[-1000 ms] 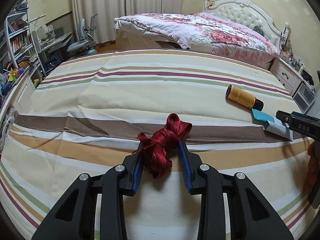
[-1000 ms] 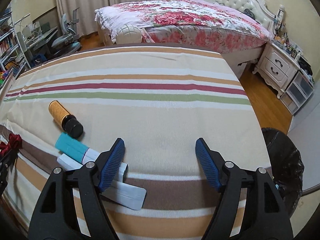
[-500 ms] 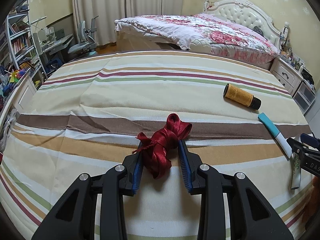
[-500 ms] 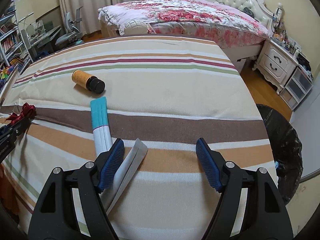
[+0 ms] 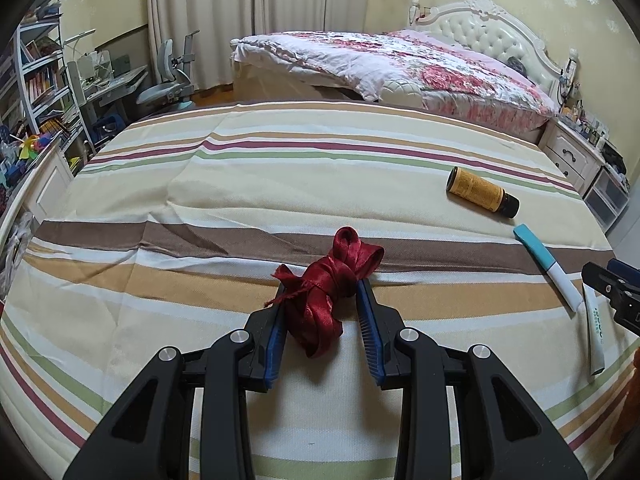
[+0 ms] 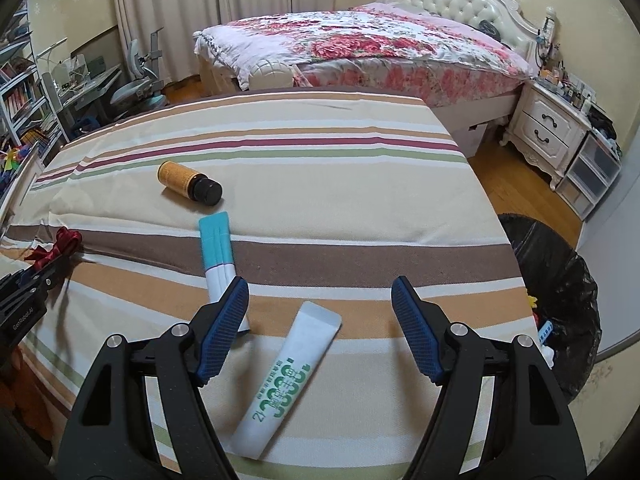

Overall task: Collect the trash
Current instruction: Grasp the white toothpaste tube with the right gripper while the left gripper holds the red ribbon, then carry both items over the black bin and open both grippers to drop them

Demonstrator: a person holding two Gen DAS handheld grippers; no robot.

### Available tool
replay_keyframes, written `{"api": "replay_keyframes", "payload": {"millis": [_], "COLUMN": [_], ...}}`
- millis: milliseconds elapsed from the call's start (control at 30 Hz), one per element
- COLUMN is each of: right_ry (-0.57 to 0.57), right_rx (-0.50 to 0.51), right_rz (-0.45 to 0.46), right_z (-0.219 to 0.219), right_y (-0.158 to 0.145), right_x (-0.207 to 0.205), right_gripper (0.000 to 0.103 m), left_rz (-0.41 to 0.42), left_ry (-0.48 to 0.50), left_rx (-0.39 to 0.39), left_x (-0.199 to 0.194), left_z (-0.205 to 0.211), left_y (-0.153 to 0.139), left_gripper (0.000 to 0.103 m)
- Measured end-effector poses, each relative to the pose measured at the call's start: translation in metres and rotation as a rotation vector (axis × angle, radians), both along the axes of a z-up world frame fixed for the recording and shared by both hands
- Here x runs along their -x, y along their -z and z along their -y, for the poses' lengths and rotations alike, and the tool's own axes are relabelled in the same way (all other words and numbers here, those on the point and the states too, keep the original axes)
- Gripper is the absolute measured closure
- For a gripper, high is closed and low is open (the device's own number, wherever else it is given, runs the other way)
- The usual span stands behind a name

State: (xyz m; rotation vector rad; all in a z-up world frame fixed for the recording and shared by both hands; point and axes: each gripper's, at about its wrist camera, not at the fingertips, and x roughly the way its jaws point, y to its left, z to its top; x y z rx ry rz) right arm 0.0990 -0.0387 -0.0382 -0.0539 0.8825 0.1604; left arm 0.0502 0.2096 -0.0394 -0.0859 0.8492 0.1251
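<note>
Bedsheet [image 6: 320, 184] is cream with tan, brown, maroon and green stripes. Dark red ribbon [image 5: 332, 280], amber bottle [image 6: 188, 181] with black cap, white tube [image 6: 286, 380] with green lettering, teal-and-white packet [image 6: 218, 254], black bin bag [image 6: 560, 280].

A striped sheet [image 5: 280, 168] covers the near bed. Beyond stands a floral-quilted bed [image 6: 360, 48], beside a white nightstand [image 6: 548, 128]. A bookshelf [image 5: 36, 80] stands left.

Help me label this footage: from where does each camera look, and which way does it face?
Left wrist: sits on the left claw, looks down across the striped bed; its fingers clamp the red ribbon; the right claw shows at the right edge.
Right wrist: sits on the right claw, open above the white tube; the bin stands right.
Shared: ribbon, amber bottle, teal stick, tube.
</note>
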Motion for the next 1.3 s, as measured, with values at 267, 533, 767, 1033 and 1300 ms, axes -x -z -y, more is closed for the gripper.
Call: {"api": "replay_keyframes", "payload": {"millis": [267,533,767,1033,1300], "right_ry": [0.031,0.036,0.04,0.032,0.044], "right_rx": [-0.009,0.012,0.018,0.002,-0.017], "right_rz": [0.006,-0.053,-0.04,-0.028,-0.004], "right_z": [0.008,0.013,0.017,0.022,0.03], "right_y": [-0.003,0.02,0.017,0.018,0.012], "right_x": [0.017,0.042,0.047,0.053,0.055], "right_gripper": [0.032,0.037,0.078,0.086,0.086], "left_rz": [0.001,0.011,0.014,0.028,0.044], "left_ry": [-0.014,-0.009,-0.015,-0.005,0.017], "left_rx": [0.003,0.006,0.01,0.009,0.041], "left_x": [0.006,0.01,0.013,0.016,0.022], "left_z": [-0.009,-0.009,-0.01,-0.006,0.002], "left_y": [0.0,-0.001,-0.001,-0.004,-0.007], "left_gripper": [0.069,0.069,0.069,0.069,0.069]}}
